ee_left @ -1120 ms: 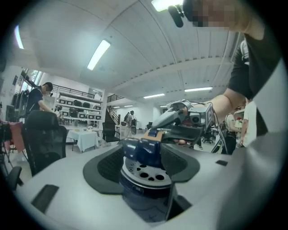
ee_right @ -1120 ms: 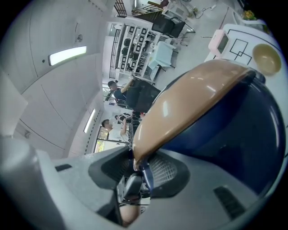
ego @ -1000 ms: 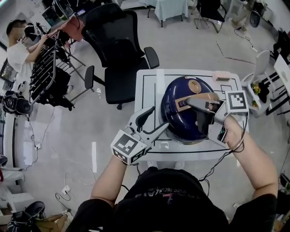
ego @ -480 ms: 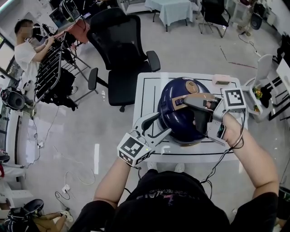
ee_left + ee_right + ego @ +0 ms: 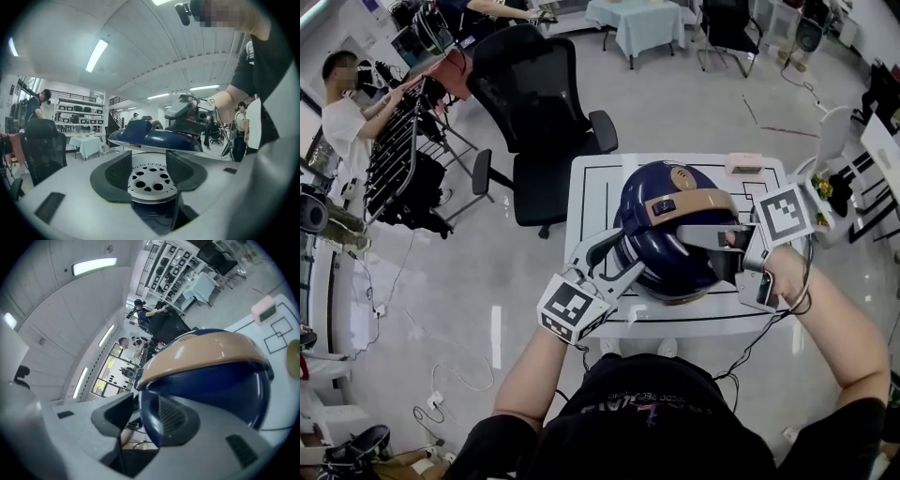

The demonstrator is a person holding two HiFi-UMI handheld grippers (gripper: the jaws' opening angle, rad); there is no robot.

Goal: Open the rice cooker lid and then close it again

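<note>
Rice cooker lid [image 5: 675, 220], part-raised. Right gripper [image 5: 712, 253]: jaws loose around lid rim, just widening; lift steadily. Left gripper [image 5: 621, 258]: jaws apart, just narrowing, straddling cooker base [image 5: 673, 296]; brace it.

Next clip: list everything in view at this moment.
Rice cooker: one, navy with tan band, centre, lid raised.
Table: one, white with black lines, under the cooker.
Box: one, pink, table's far edge.
Office chair: one, black, behind the table.
Drying rack: one, black, far left.
Bystander: one, white shirt, beside the rack.
Left tongs: one, grey, cooker's left side; open, just been closing, gripping nothing.
Right tongs: one, grey, cooker's front; just been opening, lid's rim between the jaws.
</note>
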